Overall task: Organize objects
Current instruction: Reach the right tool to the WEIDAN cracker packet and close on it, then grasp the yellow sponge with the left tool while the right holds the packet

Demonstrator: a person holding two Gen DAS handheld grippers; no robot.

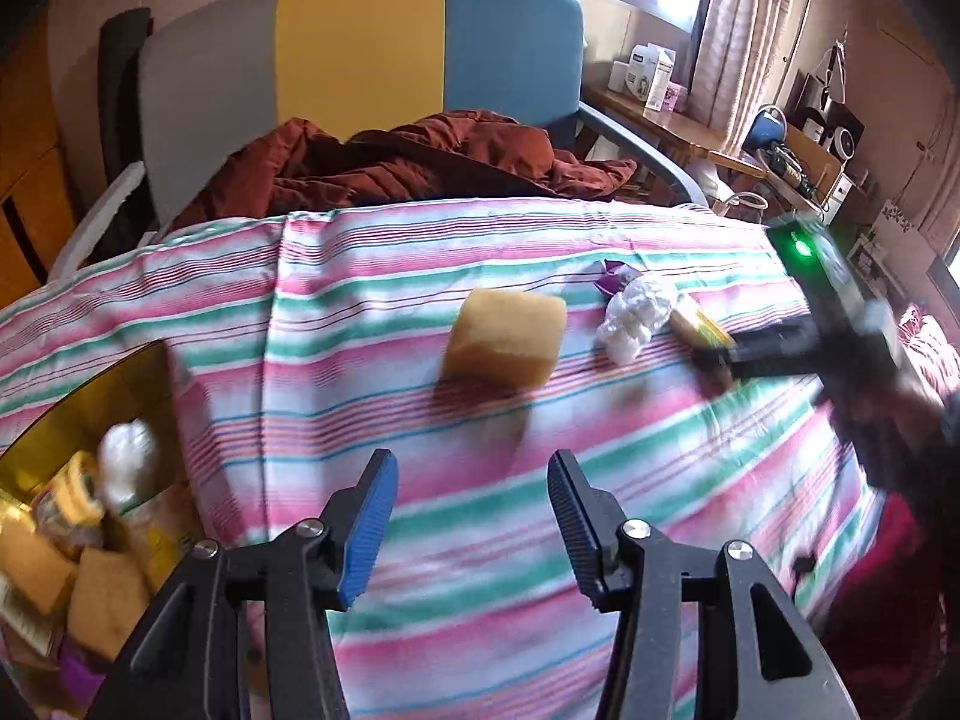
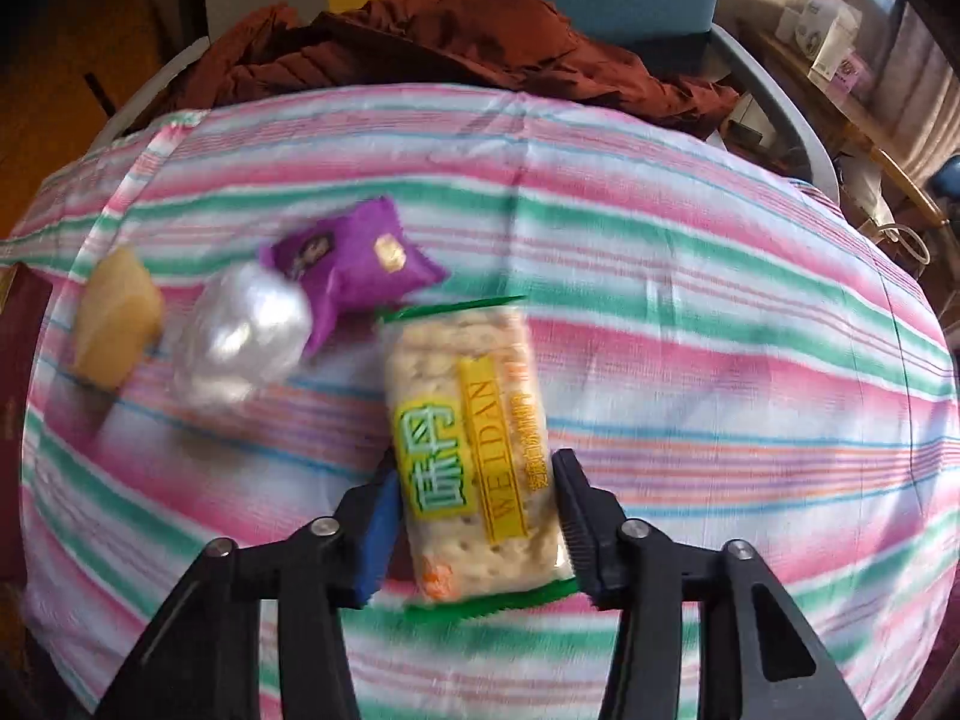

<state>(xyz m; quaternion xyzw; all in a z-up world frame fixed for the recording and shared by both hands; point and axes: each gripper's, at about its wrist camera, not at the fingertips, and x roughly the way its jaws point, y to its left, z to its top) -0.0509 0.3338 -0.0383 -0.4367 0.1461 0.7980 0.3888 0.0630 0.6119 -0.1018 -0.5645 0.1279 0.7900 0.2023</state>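
A soft cloth striped in pink, green and white (image 1: 456, 600) is covering the surface in both views, lying in smooth folds. In the right wrist view, the right gripper (image 2: 477, 516) is clamping its ribbed pads, one blue and one black, on the sides of a clear plastic cracker packet with green crimped ends (image 2: 474, 450), lying low in the centre of the frame; its yellow label is reading "WEIDAN" beside green characters. To the upper left of it are lying a crinkled purple foil sachet (image 2: 360, 258), a crumpled clear plastic ball (image 2: 240, 336) and a spongy yellow cake block (image 2: 117, 330). In the left wrist view, the left gripper (image 1: 471, 522) is hanging with its jaws apart and nothing between them, below the same cake block (image 1: 504, 339). Only this view is showing a shiny gold tin (image 1: 90, 396) at the lower left, holding more wrapped snacks, and the right gripper's black body with a green light at the right edge.
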